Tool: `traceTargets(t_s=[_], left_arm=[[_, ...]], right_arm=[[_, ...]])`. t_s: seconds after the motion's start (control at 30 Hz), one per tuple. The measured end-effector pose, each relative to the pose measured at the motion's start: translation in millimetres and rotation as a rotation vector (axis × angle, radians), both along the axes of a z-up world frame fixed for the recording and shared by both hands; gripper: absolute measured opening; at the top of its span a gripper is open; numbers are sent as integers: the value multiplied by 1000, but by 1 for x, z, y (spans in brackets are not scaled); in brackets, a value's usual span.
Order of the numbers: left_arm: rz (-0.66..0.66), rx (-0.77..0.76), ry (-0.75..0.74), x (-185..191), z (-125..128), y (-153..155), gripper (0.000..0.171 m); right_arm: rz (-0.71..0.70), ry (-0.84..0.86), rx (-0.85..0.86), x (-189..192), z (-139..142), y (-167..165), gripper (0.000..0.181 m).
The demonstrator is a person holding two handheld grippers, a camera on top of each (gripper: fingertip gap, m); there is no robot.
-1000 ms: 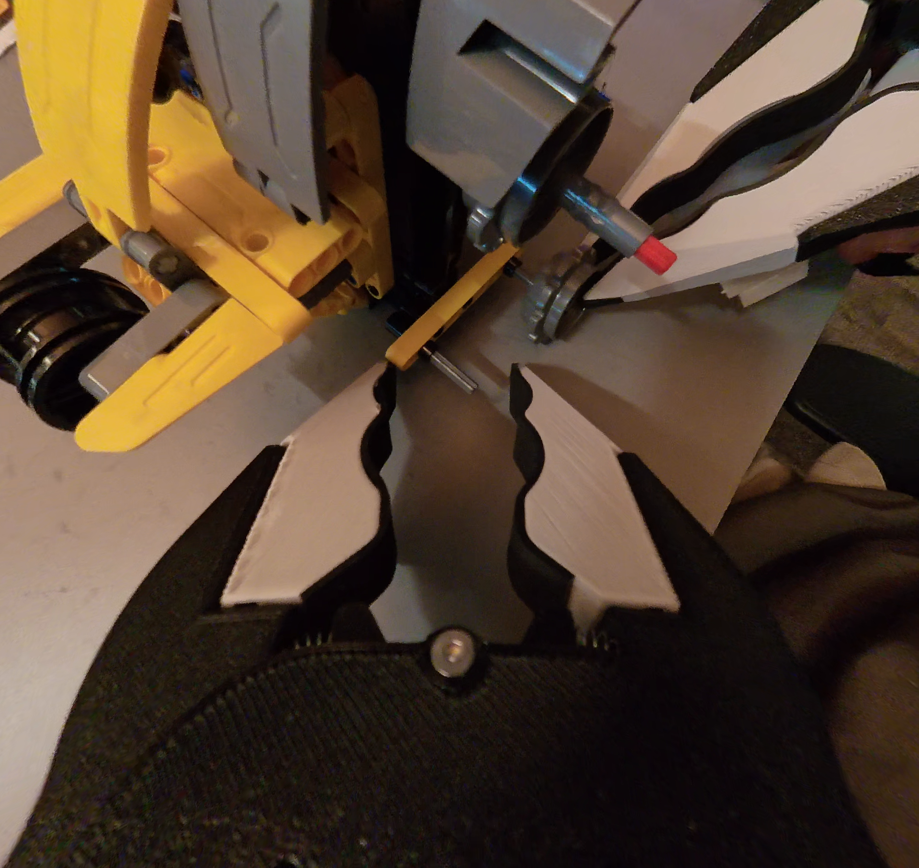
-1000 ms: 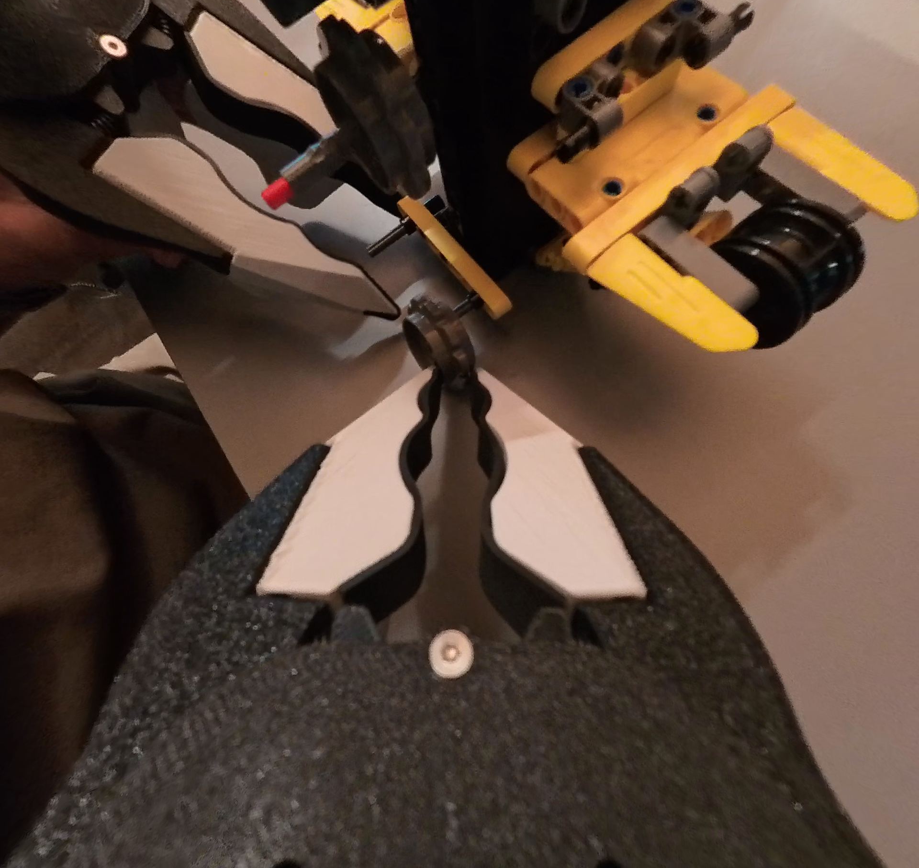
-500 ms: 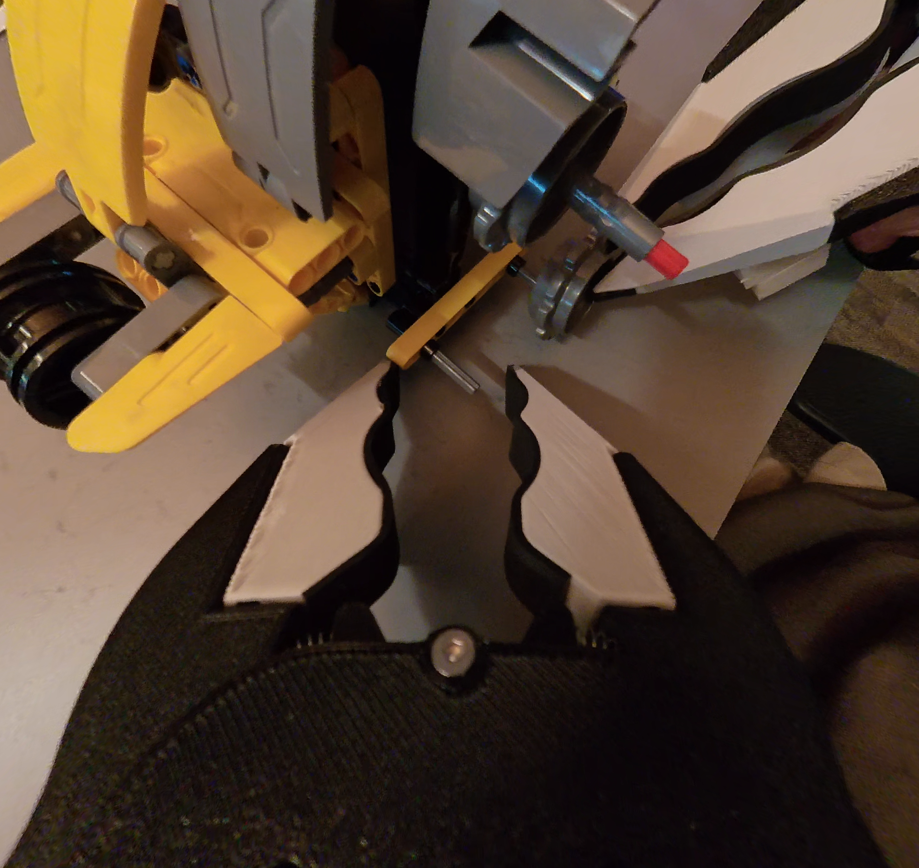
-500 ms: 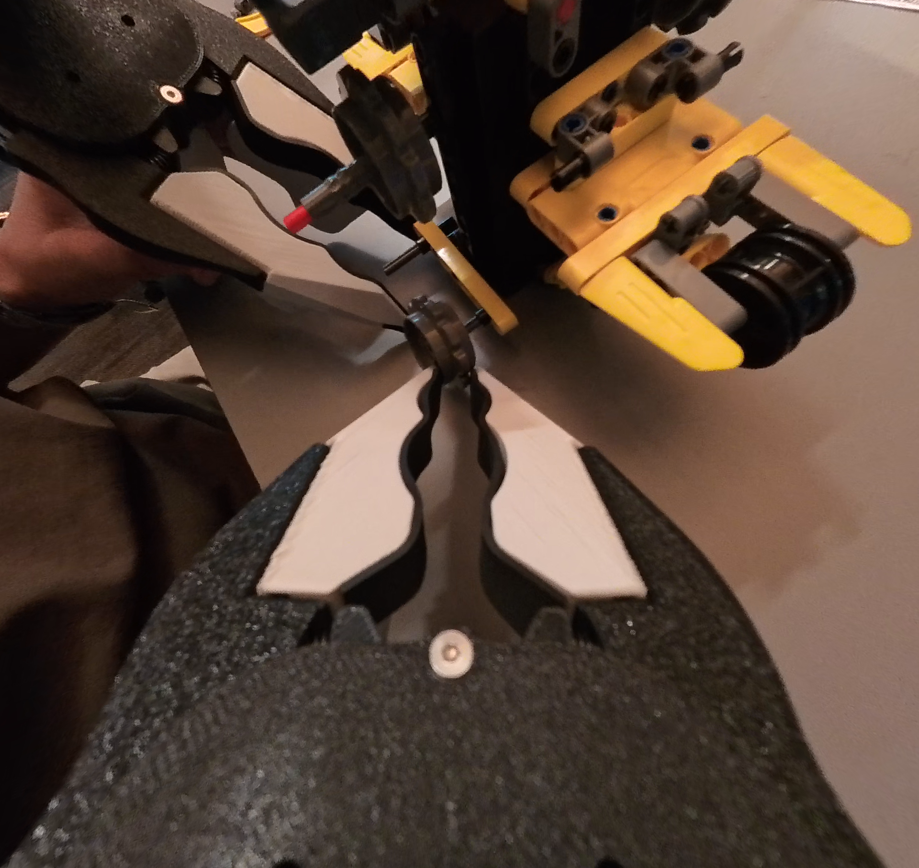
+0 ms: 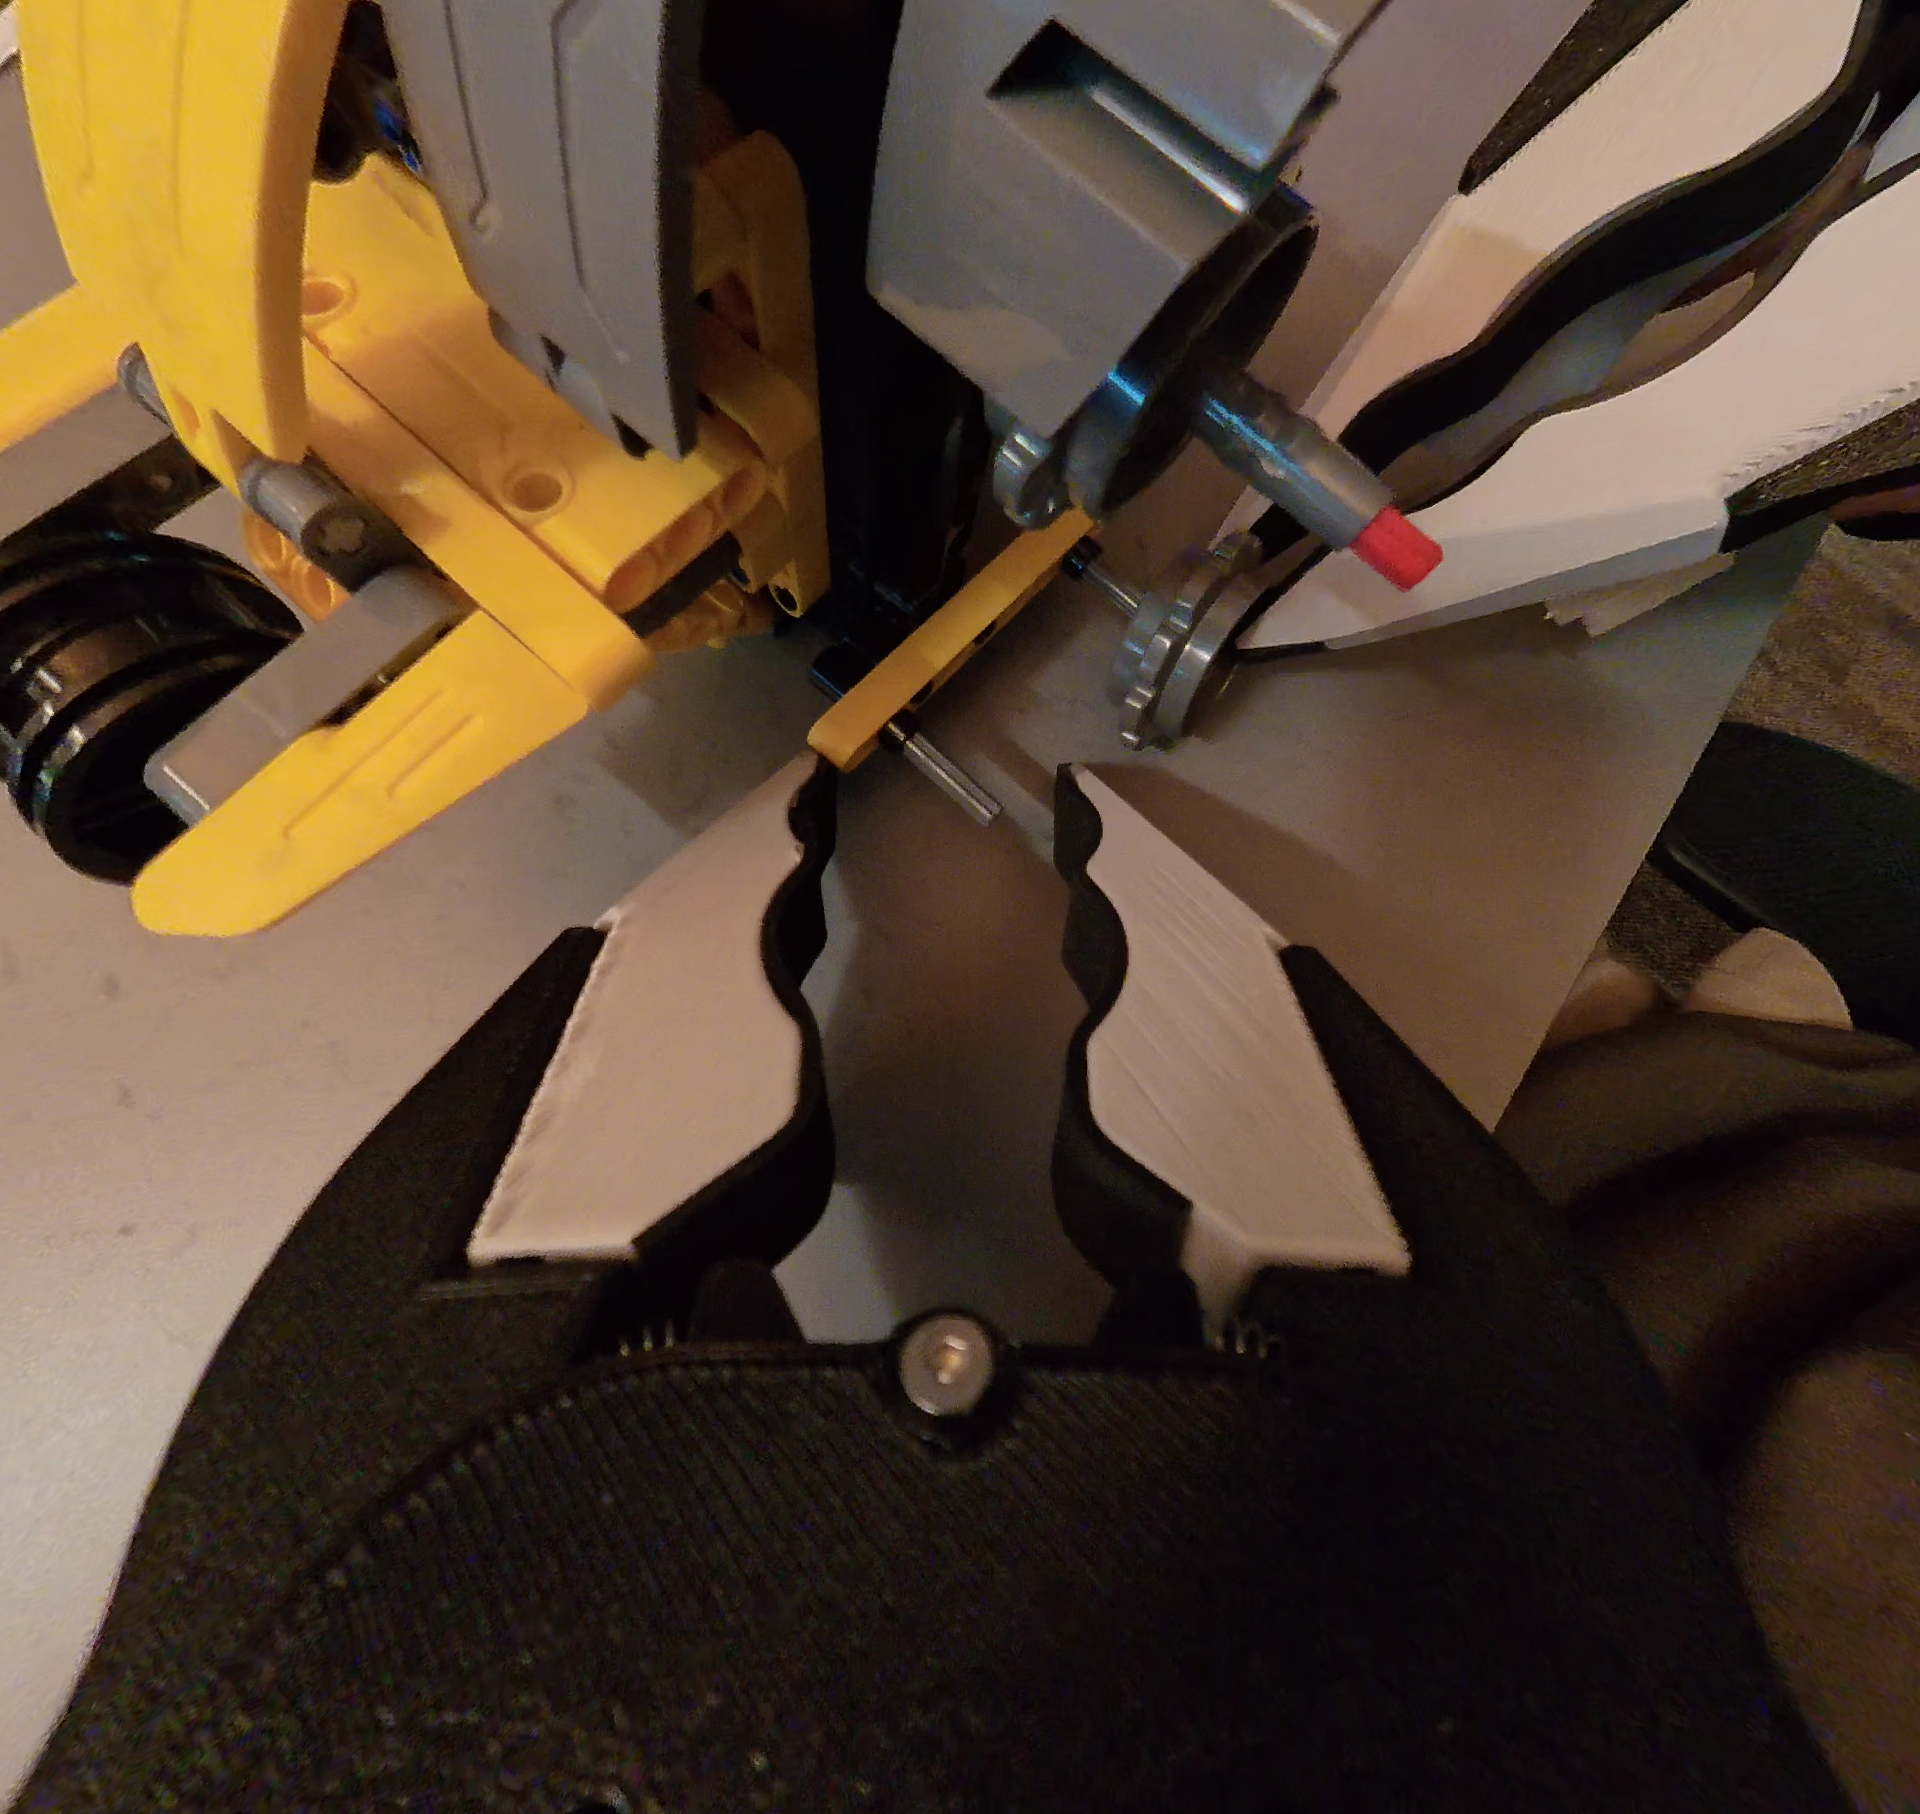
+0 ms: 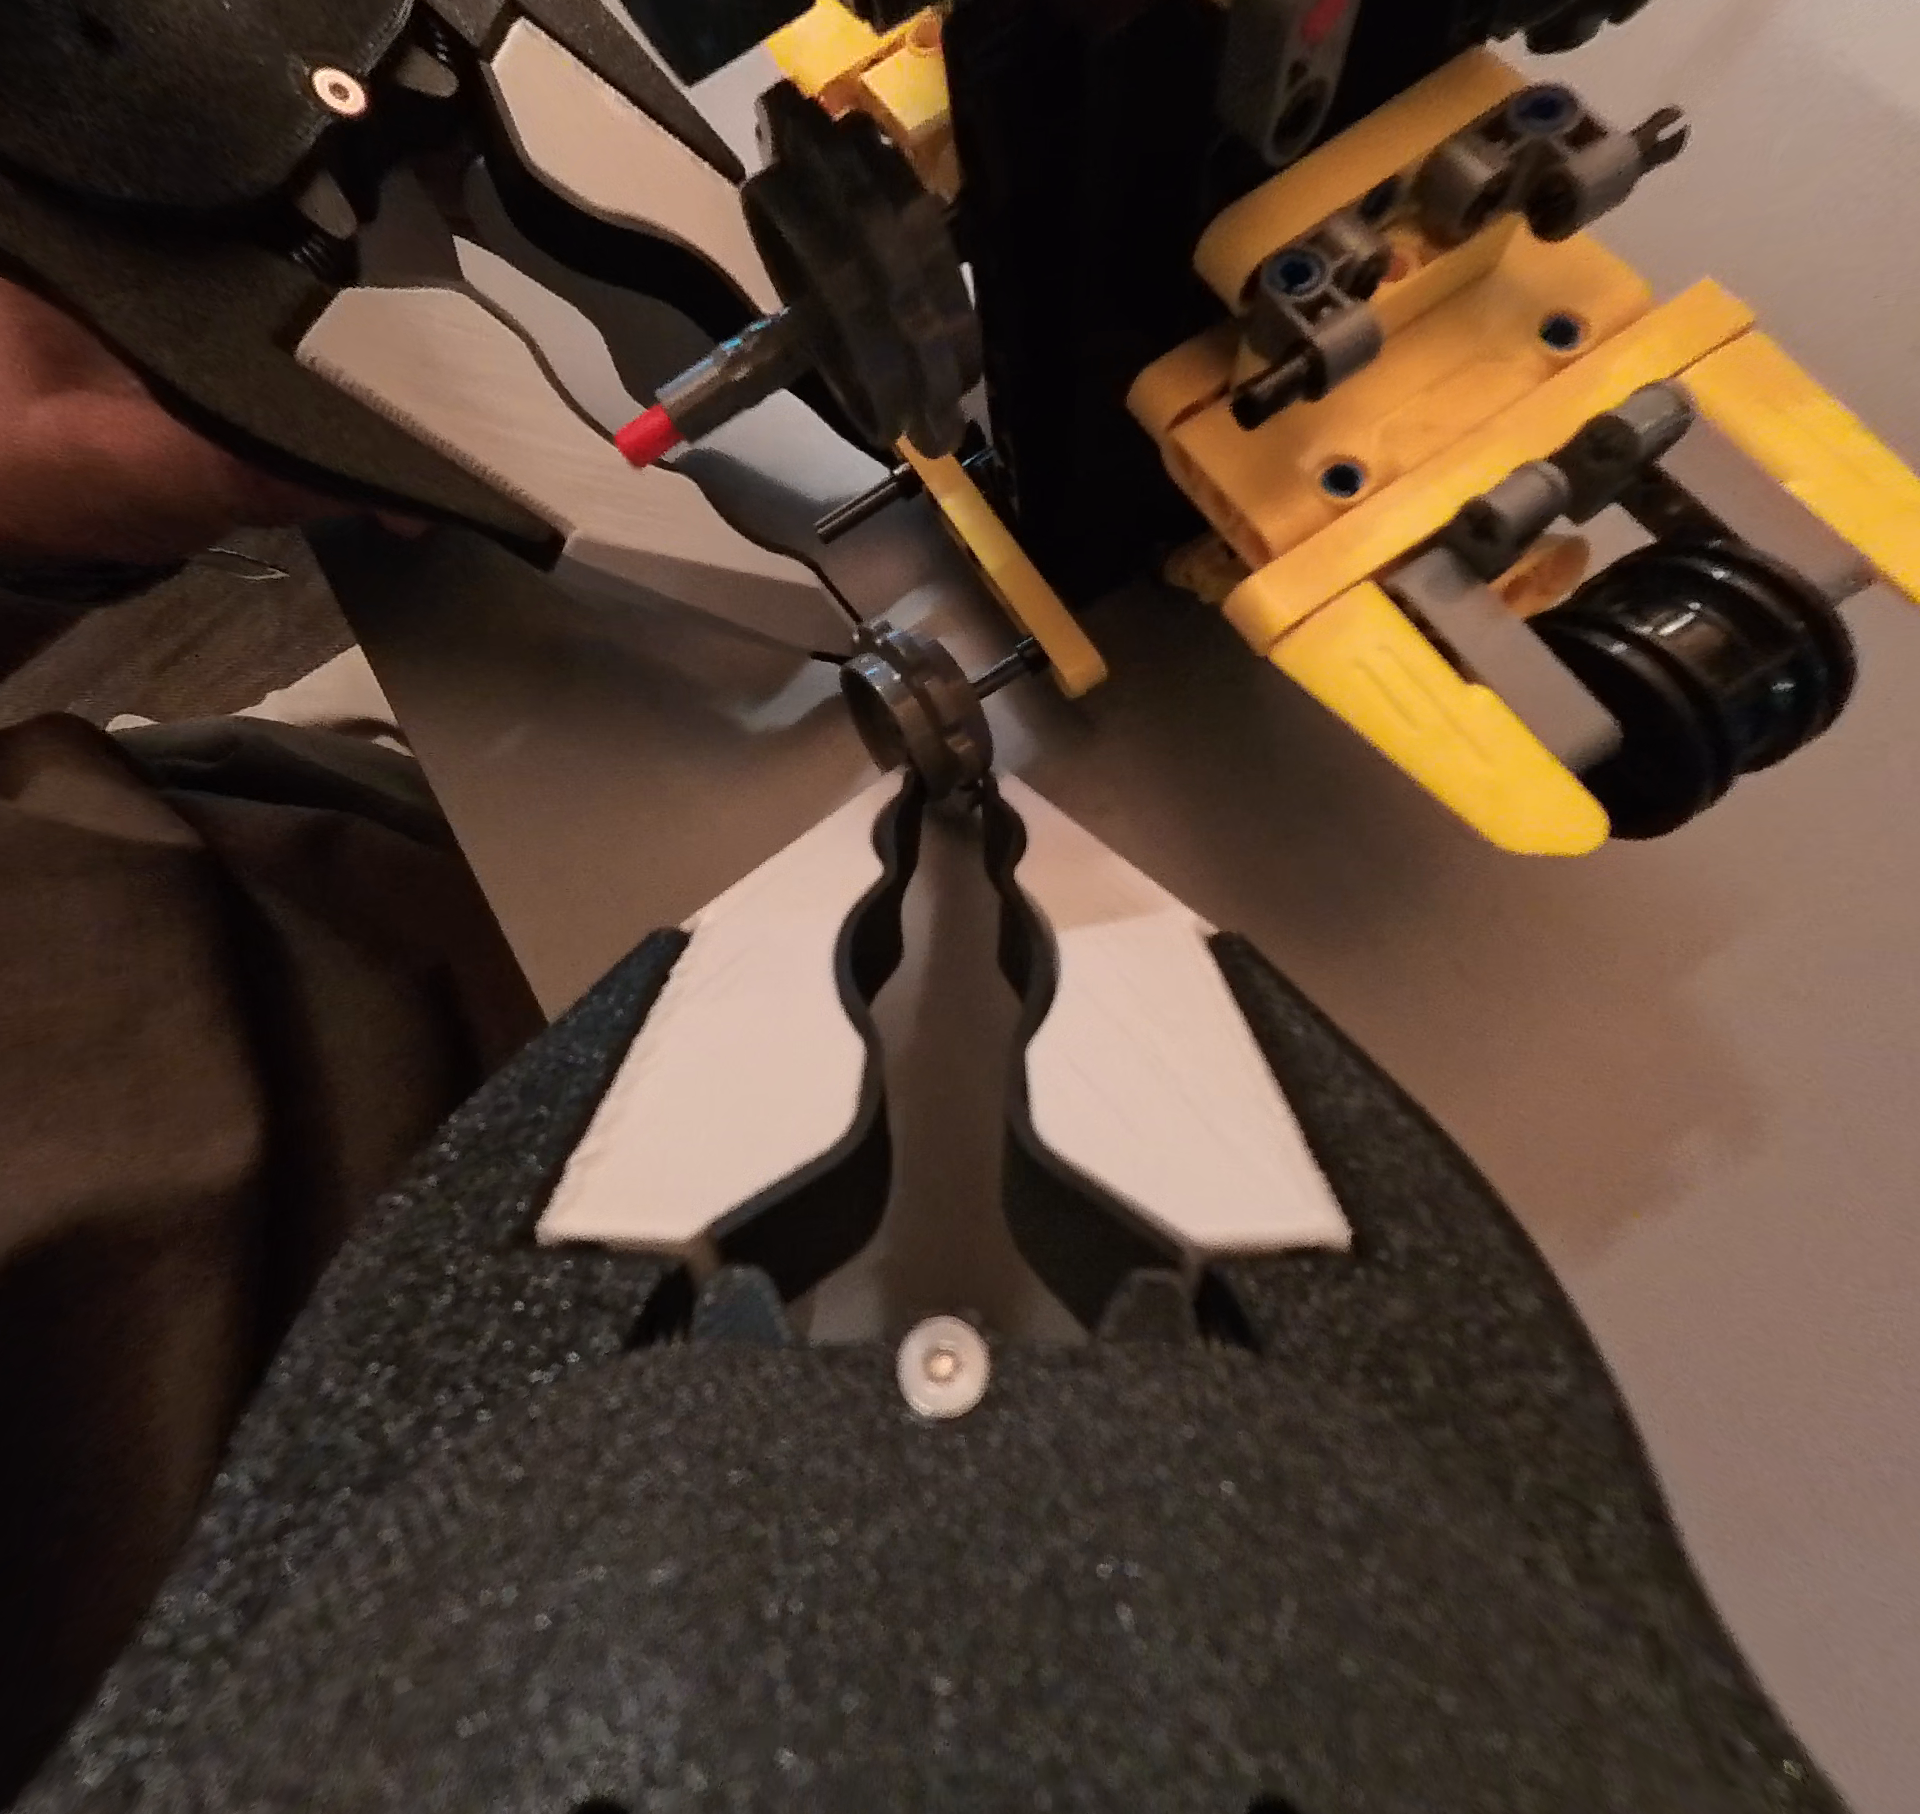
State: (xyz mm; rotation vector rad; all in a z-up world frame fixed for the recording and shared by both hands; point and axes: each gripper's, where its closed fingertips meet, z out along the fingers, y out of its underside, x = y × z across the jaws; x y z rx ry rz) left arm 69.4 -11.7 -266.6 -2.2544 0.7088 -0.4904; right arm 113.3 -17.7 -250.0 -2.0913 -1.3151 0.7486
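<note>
Between the tips of the right gripper point(image 6: 951, 796), its fingers point(image 6: 774, 1058) pinched shut on it, sits a small grey toothed wheel point(image 6: 914, 715), held at the end of a thin black axle point(image 6: 1003, 671) poking from a yellow beam point(image 6: 1003, 569) on the yellow and black brick-built vehicle point(image 6: 1382, 434). Just ahead of the left gripper point(image 5: 940, 788), whose fingers point(image 5: 665, 1058) stand apart and empty, a short grey pin point(image 5: 951, 777) juts from that beam's near end. Both grippers reach in low over the grey desk point(image 5: 260, 1089), meeting at an angle.

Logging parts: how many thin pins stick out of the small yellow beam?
2. One bare pin by the left tool's tips; another pin at the grey gear the right tool grips. Others may be hidden.
</note>
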Motion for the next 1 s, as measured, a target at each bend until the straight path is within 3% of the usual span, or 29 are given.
traceTargets(t_s=[0.4, 1.0], left_arm=[[1, 2, 3, 0, 0, 1, 40], [2, 3, 5, 0, 0, 1, 39]], right_arm=[[-46, 42, -10, 0, -1, 0, 11], [-118, 3, 213, 4, 2, 2, 11]])
